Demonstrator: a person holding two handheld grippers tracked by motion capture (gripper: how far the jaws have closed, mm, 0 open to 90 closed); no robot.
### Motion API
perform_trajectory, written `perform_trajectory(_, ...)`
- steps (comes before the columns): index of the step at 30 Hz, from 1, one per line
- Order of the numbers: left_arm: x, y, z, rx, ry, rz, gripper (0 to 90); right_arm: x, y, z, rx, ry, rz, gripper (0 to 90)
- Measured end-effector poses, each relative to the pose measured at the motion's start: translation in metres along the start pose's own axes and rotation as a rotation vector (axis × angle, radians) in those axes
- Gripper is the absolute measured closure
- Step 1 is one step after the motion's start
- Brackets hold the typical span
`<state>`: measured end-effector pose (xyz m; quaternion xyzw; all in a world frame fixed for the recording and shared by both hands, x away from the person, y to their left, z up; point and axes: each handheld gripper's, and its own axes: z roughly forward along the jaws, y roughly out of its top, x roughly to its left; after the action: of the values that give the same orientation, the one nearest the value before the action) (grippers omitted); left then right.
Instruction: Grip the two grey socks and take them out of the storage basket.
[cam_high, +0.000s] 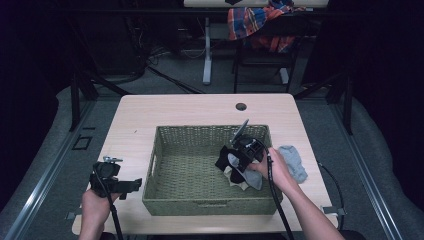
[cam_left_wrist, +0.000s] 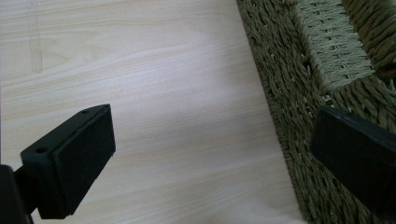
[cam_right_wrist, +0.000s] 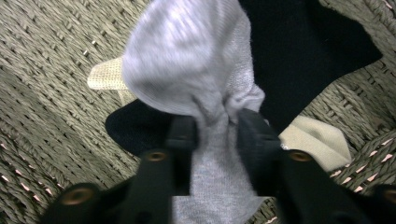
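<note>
A: What's nearest?

B: The left gripper idles on the pale wooden table, jaws wide apart and empty, just beside the green woven rectangular basket.

A: And the right gripper?

B: Clamped on a light grey knit sock, held inside the basket's right end over a black sock and a beige one.

A: So which step?

B: Seemingly dropping it in. Next: part the jaws, then reach for the second grey sock, lying on the table just right of the basket.

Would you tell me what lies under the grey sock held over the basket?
Under the grey sock lie a black sock and beige cloth on the basket floor; anything beneath them is covered.
</note>
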<state>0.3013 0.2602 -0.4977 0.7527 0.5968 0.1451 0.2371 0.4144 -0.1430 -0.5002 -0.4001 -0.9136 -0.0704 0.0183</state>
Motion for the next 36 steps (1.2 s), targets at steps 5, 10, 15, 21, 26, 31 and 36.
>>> perform_trajectory(5,0.000,0.000,0.000,0.001,0.000,0.000,0.5,0.004,0.001,0.000,-0.003,-0.006,-0.016,84.4)
perform_trajectory(10,0.000,0.000,0.000,0.001,0.001,0.000,0.5,0.003,-0.002,-0.012,-0.041,-0.001,-0.021,86.5)
perform_trajectory(15,0.000,0.000,0.000,-0.001,0.002,-0.001,0.4,0.005,-0.007,-0.031,-0.076,-0.001,-0.028,86.6)
perform_trajectory(21,-0.001,0.000,0.000,-0.001,0.003,-0.002,0.5,0.004,-0.013,-0.050,-0.138,0.006,-0.023,86.7)
perform_trajectory(26,-0.001,0.000,0.000,0.000,0.003,-0.002,0.4,0.002,-0.018,-0.065,-0.175,0.010,-0.017,86.7)
perform_trajectory(31,-0.001,0.000,0.000,0.001,0.001,-0.002,0.5,0.000,-0.022,-0.077,-0.211,0.012,-0.012,86.7)
perform_trajectory(36,-0.001,0.000,0.000,0.002,0.002,-0.002,0.5,-0.001,-0.025,-0.086,-0.232,0.009,-0.008,86.7)
